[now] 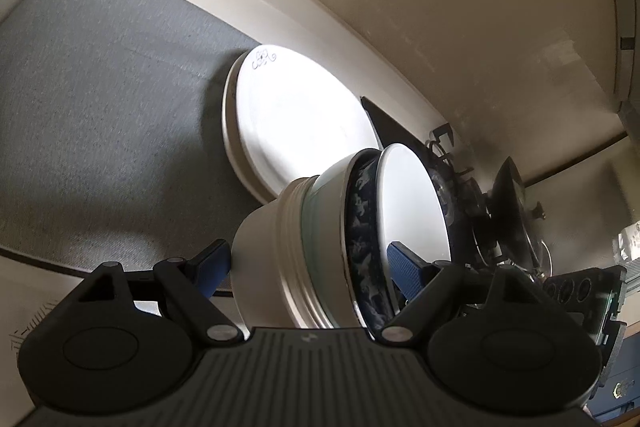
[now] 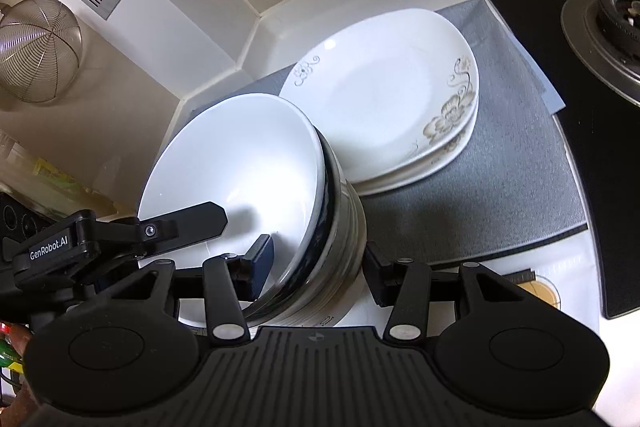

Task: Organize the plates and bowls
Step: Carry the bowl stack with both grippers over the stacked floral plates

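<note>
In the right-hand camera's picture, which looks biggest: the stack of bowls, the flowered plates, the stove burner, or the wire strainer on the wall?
1. Stack of bowls, though it is nearest the camera, which inflates it.
2. Flowered plates, close behind; true order is unsure.
3. Stove burner, cut by the edge.
4. Wire strainer.

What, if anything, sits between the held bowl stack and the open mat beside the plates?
Nothing visible. The bowl stack is clamped across its wall by both the left gripper and the right gripper. The grey mat left of the plate stack looks bare; the part under the bowls is hidden.
</note>
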`<action>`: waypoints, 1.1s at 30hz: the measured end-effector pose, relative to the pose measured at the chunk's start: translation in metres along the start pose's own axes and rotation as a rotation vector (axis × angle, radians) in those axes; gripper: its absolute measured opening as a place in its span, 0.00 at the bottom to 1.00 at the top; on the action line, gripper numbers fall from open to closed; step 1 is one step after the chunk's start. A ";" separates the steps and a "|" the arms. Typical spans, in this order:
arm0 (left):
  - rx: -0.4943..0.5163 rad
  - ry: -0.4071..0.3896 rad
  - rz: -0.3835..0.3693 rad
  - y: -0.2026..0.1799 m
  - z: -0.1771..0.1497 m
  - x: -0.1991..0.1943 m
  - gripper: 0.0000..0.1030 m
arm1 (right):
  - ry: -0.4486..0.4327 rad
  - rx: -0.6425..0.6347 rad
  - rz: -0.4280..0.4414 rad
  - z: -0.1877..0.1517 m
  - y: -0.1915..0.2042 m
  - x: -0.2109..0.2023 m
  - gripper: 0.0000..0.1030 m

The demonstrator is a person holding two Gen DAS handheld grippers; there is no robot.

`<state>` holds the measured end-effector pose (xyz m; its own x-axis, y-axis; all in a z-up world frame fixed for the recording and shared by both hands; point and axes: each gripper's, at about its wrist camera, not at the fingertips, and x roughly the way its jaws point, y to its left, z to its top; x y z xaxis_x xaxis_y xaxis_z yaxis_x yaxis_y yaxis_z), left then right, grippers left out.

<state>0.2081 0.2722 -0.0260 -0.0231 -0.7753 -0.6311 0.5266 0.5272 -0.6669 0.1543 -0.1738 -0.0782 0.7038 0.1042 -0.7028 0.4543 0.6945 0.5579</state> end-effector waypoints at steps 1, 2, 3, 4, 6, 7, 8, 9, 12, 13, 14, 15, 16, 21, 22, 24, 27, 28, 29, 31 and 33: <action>0.001 -0.002 0.000 -0.001 0.001 0.000 0.85 | -0.001 -0.001 0.001 0.002 0.000 0.000 0.49; 0.004 -0.005 0.001 -0.002 0.002 0.000 0.85 | -0.003 -0.002 0.002 0.003 0.000 0.000 0.49; 0.008 -0.008 0.001 -0.003 0.003 0.000 0.85 | -0.006 -0.003 0.003 0.004 0.000 -0.001 0.49; 0.010 -0.009 0.001 -0.005 0.004 -0.001 0.85 | -0.008 -0.006 0.003 0.006 0.001 -0.001 0.49; 0.009 -0.012 -0.003 -0.006 0.007 -0.002 0.85 | -0.013 -0.011 0.005 0.009 0.002 -0.002 0.49; 0.009 -0.014 -0.004 -0.007 0.008 -0.002 0.85 | -0.015 -0.010 0.005 0.010 0.002 -0.002 0.49; 0.010 -0.016 -0.003 -0.008 0.009 -0.002 0.85 | -0.016 -0.011 0.007 0.011 0.002 -0.003 0.49; 0.012 -0.018 -0.003 -0.009 0.010 -0.003 0.85 | -0.017 -0.012 0.008 0.013 0.002 -0.003 0.49; 0.014 -0.021 -0.001 -0.011 0.014 -0.002 0.85 | -0.022 -0.016 0.008 0.017 0.002 -0.003 0.49; 0.013 -0.022 -0.001 -0.011 0.015 -0.002 0.85 | -0.023 -0.019 0.007 0.018 0.003 -0.003 0.49; 0.011 -0.022 -0.002 -0.010 0.016 -0.001 0.85 | -0.024 -0.021 0.007 0.020 0.003 -0.002 0.49; 0.011 -0.023 -0.002 -0.011 0.017 -0.001 0.85 | -0.025 -0.024 0.007 0.021 0.002 -0.002 0.49; 0.011 -0.023 -0.002 -0.012 0.019 0.000 0.85 | -0.026 -0.026 0.007 0.023 0.002 -0.002 0.49; 0.016 -0.017 -0.002 -0.015 0.025 0.005 0.85 | -0.031 -0.025 0.006 0.031 -0.002 -0.001 0.49; 0.016 -0.015 -0.002 -0.016 0.027 0.007 0.85 | -0.030 -0.024 0.005 0.033 -0.004 -0.001 0.49; 0.018 -0.013 -0.001 -0.018 0.031 0.011 0.85 | -0.031 -0.023 0.002 0.037 -0.007 0.000 0.49; 0.023 -0.008 0.002 -0.020 0.036 0.019 0.85 | -0.035 -0.022 -0.006 0.045 -0.012 0.002 0.49; 0.024 -0.005 0.002 -0.020 0.038 0.022 0.85 | -0.036 -0.023 -0.010 0.048 -0.013 0.003 0.49; 0.022 0.001 0.003 -0.020 0.040 0.026 0.85 | -0.038 -0.024 -0.014 0.050 -0.014 0.004 0.49; 0.021 0.006 0.003 -0.020 0.044 0.033 0.85 | -0.037 -0.020 -0.022 0.054 -0.018 0.008 0.49; 0.020 0.009 0.007 -0.020 0.049 0.041 0.85 | -0.034 -0.013 -0.028 0.059 -0.021 0.012 0.49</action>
<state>0.2379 0.2130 -0.0190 -0.0265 -0.7683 -0.6395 0.5434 0.5259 -0.6543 0.1855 -0.2296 -0.0725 0.7093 0.0606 -0.7023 0.4667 0.7063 0.5323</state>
